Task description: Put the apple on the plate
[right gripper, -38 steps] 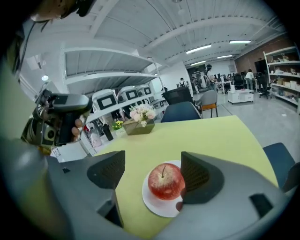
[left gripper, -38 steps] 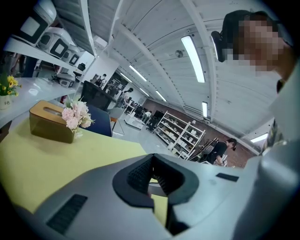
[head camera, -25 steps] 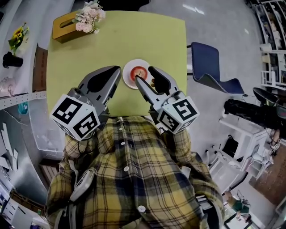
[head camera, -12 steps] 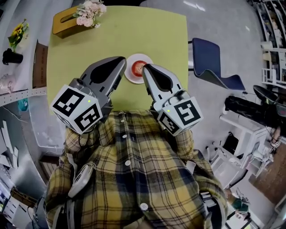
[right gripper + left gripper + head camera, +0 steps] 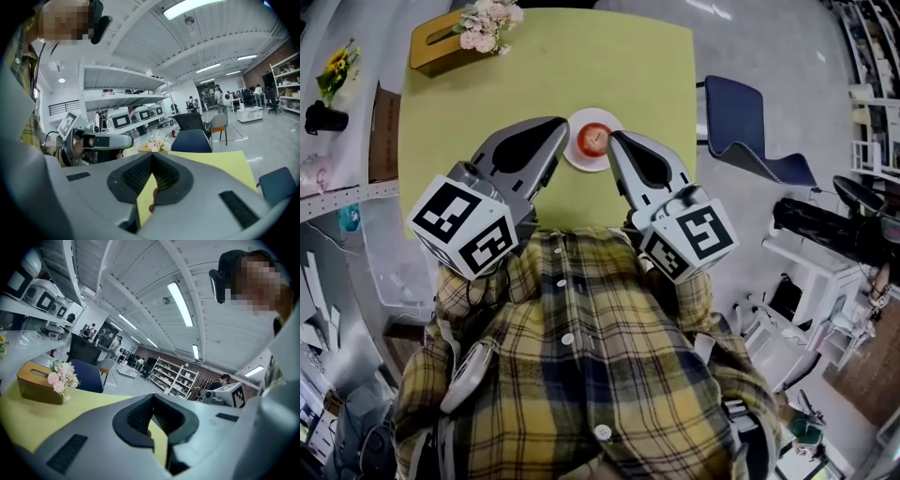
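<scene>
Flanking the plate [image 5: 587, 163] and its apple [image 5: 593, 139] at centre frame, I see my left gripper [image 5: 557, 126] and right gripper [image 5: 615, 140] both closed, empty; tissue box [image 5: 436, 52] and flowers [image 5: 487, 21] upper left, chair [image 5: 750, 141] right.

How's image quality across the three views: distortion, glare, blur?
Head view: strong fisheye, room lines curve toward the darkened corners, glare streaks on the floor; the apple on the plate is small but legible against the evenly lit table. Left gripper view: circular fisheye with black corners, ceiling light blown out. Right gripper view: same distortion, ceiling lamp clipped at the top edge.
</scene>
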`<state>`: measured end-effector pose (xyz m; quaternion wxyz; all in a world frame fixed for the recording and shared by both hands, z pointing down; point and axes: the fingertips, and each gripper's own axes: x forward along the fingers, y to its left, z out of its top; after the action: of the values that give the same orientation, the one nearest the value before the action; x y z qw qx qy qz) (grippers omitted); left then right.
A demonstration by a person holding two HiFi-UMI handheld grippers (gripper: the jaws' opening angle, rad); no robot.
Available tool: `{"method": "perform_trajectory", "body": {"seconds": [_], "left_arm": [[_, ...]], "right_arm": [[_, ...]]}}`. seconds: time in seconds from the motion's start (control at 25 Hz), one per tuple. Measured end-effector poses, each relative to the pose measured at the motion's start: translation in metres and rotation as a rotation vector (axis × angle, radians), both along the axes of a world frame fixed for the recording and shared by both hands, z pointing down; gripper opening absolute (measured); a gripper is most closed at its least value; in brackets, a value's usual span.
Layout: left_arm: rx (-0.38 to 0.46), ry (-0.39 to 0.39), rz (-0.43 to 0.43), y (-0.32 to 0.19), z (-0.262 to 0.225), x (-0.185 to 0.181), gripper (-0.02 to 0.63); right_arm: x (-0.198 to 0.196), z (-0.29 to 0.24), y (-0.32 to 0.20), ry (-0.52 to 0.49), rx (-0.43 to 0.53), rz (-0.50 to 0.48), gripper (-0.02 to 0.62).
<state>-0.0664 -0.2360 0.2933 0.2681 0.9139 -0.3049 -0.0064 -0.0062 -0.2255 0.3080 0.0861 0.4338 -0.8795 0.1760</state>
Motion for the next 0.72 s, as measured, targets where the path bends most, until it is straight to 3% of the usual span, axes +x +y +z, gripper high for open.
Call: {"method": "perform_trajectory", "body": {"seconds": [0.2,0.48,0.72], "left_arm": [[-0.002,-0.004,0.008,0.0,0.002,0.003,0.006],[0.036,-0.048,0.121,-0.002,-0.003,0.015,0.006],[0.082,-0.089,0.139,-0.003,-0.006,0.005,0.006]], "right_arm": [[0.006,-0.002,0.0,-0.02,-0.012,0.018,-0.003],[0.009,0.002,0.002,-0.001,-0.014,0.008,-0.003],[0.01,0.003,0.005,-0.01,-0.01,0.012,-0.003]]}}
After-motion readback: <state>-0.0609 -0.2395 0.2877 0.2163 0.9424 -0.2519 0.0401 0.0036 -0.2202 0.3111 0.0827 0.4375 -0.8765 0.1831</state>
